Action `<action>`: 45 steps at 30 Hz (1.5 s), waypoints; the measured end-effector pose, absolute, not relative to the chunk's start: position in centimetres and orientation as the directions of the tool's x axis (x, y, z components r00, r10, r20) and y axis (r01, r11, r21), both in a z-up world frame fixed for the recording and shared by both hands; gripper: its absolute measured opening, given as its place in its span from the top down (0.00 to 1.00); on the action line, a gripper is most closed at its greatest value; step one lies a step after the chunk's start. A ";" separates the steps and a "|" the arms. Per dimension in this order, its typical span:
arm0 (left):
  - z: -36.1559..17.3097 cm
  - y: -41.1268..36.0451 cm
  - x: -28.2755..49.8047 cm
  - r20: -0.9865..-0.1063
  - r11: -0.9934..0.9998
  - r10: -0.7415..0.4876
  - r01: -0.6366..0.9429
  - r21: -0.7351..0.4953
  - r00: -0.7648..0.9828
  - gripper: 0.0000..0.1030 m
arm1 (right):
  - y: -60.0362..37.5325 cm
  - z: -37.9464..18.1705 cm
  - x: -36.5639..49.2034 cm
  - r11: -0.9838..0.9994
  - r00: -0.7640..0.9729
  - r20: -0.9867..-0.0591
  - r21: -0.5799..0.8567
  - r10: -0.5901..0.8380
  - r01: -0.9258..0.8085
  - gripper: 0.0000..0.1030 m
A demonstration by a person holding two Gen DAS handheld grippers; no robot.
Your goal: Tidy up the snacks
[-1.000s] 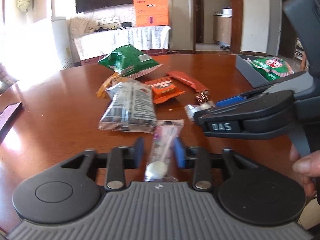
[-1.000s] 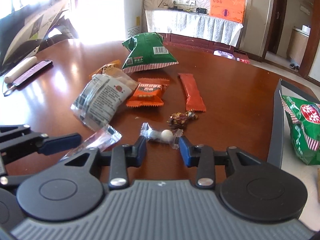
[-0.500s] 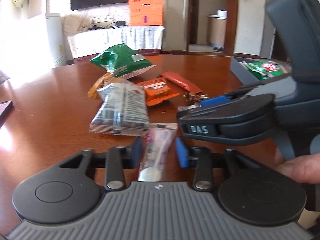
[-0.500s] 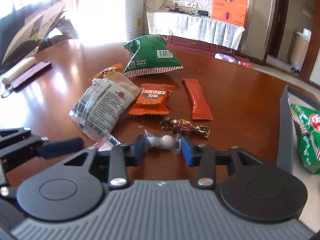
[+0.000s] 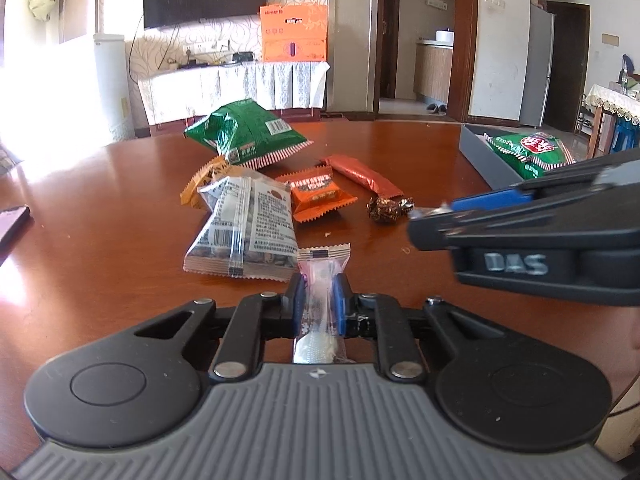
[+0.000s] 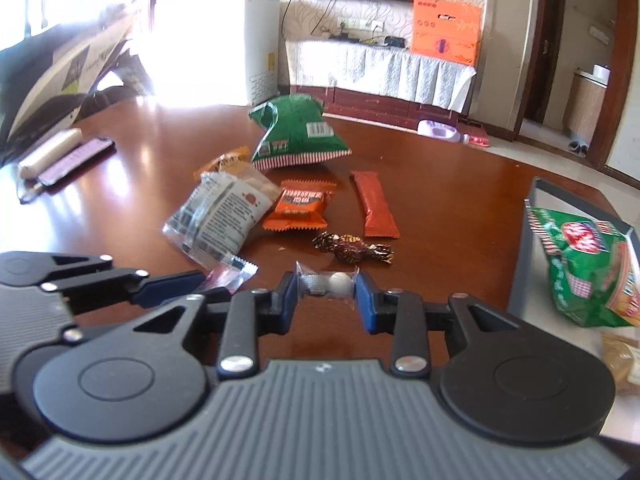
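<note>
My left gripper (image 5: pixel 318 300) is shut on a clear pink-tinted candy packet (image 5: pixel 320 276), held just above the wooden table. My right gripper (image 6: pixel 326 290) is shut on a small clear wrapper with a white ball candy (image 6: pixel 340 281). On the table ahead lie a clear nut packet (image 5: pixel 244 228), an orange snack (image 5: pixel 320 194), a red-brown bar (image 5: pixel 362 174), a foil candy (image 5: pixel 386 208) and a green bag (image 5: pixel 244 134). The grey box (image 6: pixel 528 248) at right holds a green bag (image 6: pixel 584 264).
A purple flat item and a cream stick (image 6: pixel 64 156) lie at the table's far left. The right gripper's body (image 5: pixel 540 248) crosses the right side of the left wrist view. A yellow-orange packet (image 6: pixel 224 162) lies behind the nut packet.
Both grippers closed on their candies and lifted them a little off the table. The right gripper moved right, uncovering the foil candy in the left wrist view.
</note>
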State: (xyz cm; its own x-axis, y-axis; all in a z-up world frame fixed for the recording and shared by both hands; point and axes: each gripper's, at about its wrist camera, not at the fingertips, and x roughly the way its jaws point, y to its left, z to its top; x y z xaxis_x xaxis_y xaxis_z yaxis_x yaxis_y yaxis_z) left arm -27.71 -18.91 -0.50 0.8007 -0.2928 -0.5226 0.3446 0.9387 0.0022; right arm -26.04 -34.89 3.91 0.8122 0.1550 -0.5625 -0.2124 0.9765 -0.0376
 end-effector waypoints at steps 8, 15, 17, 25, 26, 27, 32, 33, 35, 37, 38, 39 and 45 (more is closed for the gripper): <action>0.0 -20.1 -28.4 -0.497 0.937 -0.283 0.347 0.040 0.820 0.84 | -35.7 6.3 -29.5 0.978 0.848 -0.503 -0.029 0.166 -0.208 0.66; 0.7 -21.5 -29.1 -0.473 0.931 -0.282 0.357 0.074 0.835 0.84 | -36.1 7.0 -31.3 0.976 0.865 -0.476 -0.051 0.161 -0.210 0.66; 1.1 -21.9 -29.2 -0.465 0.930 -0.287 0.361 0.076 0.838 0.84 | -36.5 7.1 -31.5 0.978 0.869 -0.469 -0.046 0.158 -0.203 0.66; 2.0 -24.3 -29.9 -0.439 0.915 -0.315 0.392 0.096 0.842 0.84 | -38.5 7.6 -32.2 0.987 0.892 -0.433 -0.026 0.130 -0.157 0.66; 2.1 -24.7 -30.0 -0.439 0.912 -0.320 0.399 0.097 0.840 0.84 | -38.7 7.5 -32.3 0.988 0.892 -0.433 -0.021 0.128 -0.152 0.66; 2.2 -25.0 -30.1 -0.438 0.909 -0.324 0.404 0.100 0.839 0.84 | -39.0 7.5 -32.3 0.989 0.894 -0.431 -0.017 0.124 -0.145 0.66; 3.0 -27.0 -30.7 -0.419 0.894 -0.354 0.435 0.113 0.836 0.84 | -40.3 7.8 -32.6 0.994 0.905 -0.414 0.007 0.102 -0.108 0.66; 3.2 -27.4 -30.8 -0.413 0.890 -0.359 0.440 0.118 0.837 0.84 | -40.7 7.8 -32.7 0.995 0.906 -0.412 0.011 0.096 -0.100 0.66; 3.5 -28.1 -31.0 -0.403 0.883 -0.372 0.453 0.124 0.836 0.84 | -41.2 7.8 -32.9 0.997 0.911 -0.405 0.009 0.077 -0.080 0.66; 3.8 -28.8 -31.0 -0.399 0.876 -0.384 0.465 0.126 0.832 0.84 | -41.7 8.0 -33.3 0.998 0.918 -0.392 -0.007 0.061 -0.069 0.66; 3.9 -29.2 -31.0 -0.398 0.872 -0.393 0.473 0.126 0.829 0.84 | -41.9 8.1 -33.4 0.998 0.922 -0.384 -0.016 0.055 -0.067 0.66; 4.1 -29.6 -31.0 -0.395 0.868 -0.399 0.479 0.127 0.828 0.84 | -42.1 8.2 -33.6 0.998 0.926 -0.374 -0.030 0.048 -0.064 0.66; 4.7 -31.9 -30.8 -0.387 0.846 -0.439 0.518 0.126 0.811 0.84 | -44.3 8.7 -33.9 0.996 0.941 -0.338 -0.089 -0.029 -0.001 0.66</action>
